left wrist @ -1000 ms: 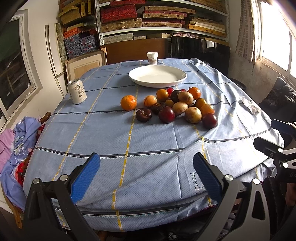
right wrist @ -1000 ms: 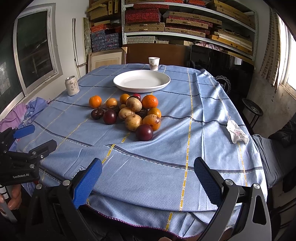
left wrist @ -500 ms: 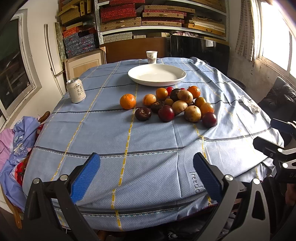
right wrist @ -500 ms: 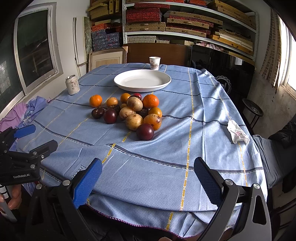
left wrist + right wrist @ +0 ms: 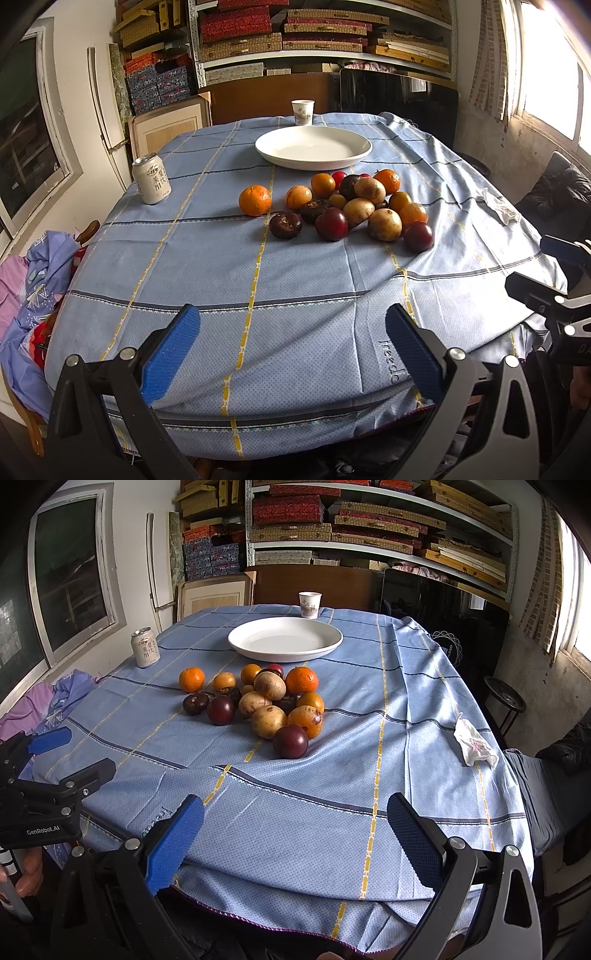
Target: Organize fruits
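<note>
Comparing with a second ago, the pile of orange, tan and dark purple round fruits (image 5: 354, 210) sits slightly higher in the left wrist view, on the blue checked cloth covering the tabletop (image 5: 295, 280), just before the white oval plate (image 5: 313, 147). Left gripper (image 5: 291, 349) and right gripper (image 5: 293, 830) keep fingers apart, empty. "GenRobot.AI" marks the left gripper; the cloth reads "freedo".

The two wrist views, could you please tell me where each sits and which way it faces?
Left wrist: on the left gripper, jaws open, facing across the table at the fruit pile; the right gripper shows at right.
Right wrist: on the right gripper, jaws open, facing likewise; a hand shows.
Shared: white plate, can.
</note>
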A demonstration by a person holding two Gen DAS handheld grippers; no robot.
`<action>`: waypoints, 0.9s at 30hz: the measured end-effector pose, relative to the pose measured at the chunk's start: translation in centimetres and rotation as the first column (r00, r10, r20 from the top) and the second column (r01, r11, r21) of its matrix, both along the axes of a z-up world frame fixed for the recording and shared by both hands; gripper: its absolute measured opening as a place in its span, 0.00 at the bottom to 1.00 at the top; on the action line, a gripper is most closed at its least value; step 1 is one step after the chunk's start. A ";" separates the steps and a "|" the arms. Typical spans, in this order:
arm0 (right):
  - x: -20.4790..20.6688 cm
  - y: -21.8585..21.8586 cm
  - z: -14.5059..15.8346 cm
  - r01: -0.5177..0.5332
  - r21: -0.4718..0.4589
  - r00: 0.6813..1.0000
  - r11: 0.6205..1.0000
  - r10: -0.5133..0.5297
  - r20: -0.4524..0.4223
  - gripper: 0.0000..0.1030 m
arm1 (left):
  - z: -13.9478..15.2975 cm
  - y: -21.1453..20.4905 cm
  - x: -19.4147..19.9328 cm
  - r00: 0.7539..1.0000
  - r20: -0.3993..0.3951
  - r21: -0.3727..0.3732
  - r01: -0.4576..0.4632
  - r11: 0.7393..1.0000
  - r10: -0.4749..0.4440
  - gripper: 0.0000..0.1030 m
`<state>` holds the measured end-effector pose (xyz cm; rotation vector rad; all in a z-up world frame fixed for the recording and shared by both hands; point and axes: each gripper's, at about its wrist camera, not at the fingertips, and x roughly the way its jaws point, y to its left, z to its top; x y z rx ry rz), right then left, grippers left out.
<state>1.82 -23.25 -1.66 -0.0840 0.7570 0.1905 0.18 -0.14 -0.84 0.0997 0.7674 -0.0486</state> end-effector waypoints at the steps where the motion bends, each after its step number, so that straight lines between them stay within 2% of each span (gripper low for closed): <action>1: 0.0 0.0 0.0 0.000 0.000 1.000 1.000 0.000 0.001 0.97 | 0.0 0.0 0.0 1.000 0.000 0.000 0.001 1.000 -0.001 0.96; 27: 0.1 0.1 -0.2 0.000 -0.003 1.000 1.000 0.000 -0.005 0.97 | -0.6 0.2 0.0 1.000 -0.010 -0.010 0.004 1.000 -0.004 0.96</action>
